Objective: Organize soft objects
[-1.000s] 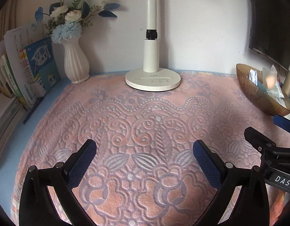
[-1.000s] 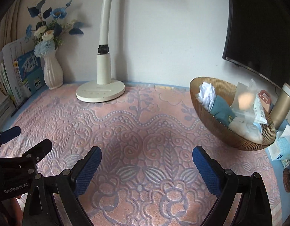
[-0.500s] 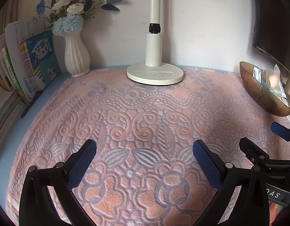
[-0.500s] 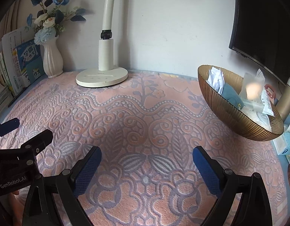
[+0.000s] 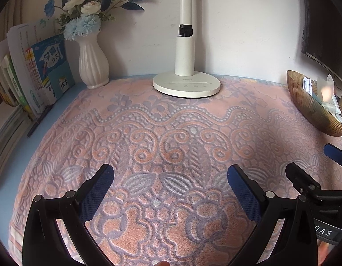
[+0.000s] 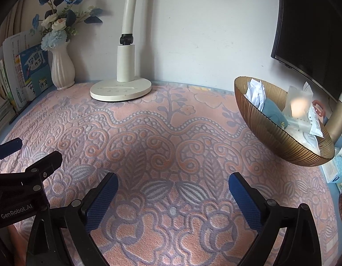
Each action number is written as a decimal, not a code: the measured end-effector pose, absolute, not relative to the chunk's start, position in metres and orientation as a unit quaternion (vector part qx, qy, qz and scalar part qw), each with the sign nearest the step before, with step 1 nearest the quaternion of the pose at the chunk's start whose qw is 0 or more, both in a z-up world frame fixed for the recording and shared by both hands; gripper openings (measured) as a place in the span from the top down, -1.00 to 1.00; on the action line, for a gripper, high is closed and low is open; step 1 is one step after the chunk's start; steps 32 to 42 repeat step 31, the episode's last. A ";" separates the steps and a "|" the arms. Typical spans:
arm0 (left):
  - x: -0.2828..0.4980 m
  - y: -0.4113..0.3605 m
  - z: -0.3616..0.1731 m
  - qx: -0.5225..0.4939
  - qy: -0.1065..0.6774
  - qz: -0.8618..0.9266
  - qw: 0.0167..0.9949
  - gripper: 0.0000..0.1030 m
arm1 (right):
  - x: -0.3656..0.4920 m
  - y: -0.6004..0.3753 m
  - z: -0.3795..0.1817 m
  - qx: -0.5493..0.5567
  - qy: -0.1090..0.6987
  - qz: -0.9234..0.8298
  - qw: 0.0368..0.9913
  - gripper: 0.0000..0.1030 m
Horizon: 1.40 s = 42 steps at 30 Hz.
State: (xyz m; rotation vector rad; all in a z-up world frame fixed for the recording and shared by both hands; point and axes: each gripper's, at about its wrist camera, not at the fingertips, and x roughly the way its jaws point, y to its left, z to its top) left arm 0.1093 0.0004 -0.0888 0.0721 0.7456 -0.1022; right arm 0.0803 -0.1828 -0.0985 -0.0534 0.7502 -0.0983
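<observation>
I hold both tools low over the pink patterned cloth (image 5: 171, 133): my left gripper (image 5: 170, 178) has its blue-padded jaws spread wide with nothing between them, and my right gripper (image 6: 173, 185) is spread the same way, also holding nothing. The soft things, a teal bundle (image 6: 274, 112) and white crumpled pieces (image 6: 256, 92), lie in the ribbed gold bowl (image 6: 281, 139) at the cloth's right edge, well apart from both grippers.

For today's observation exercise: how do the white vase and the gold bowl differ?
The white vase stands tall and narrow at the left; the gold bowl sits wide and shallow at the right. The vase holds flowers; the bowl holds packets and cloth. Both have ribbed walls.
</observation>
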 end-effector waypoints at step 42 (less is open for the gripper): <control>0.107 0.004 -0.087 0.035 0.352 -0.056 0.934 -0.99 | 0.083 -0.181 -0.100 -0.037 0.370 -0.050 0.927 -0.96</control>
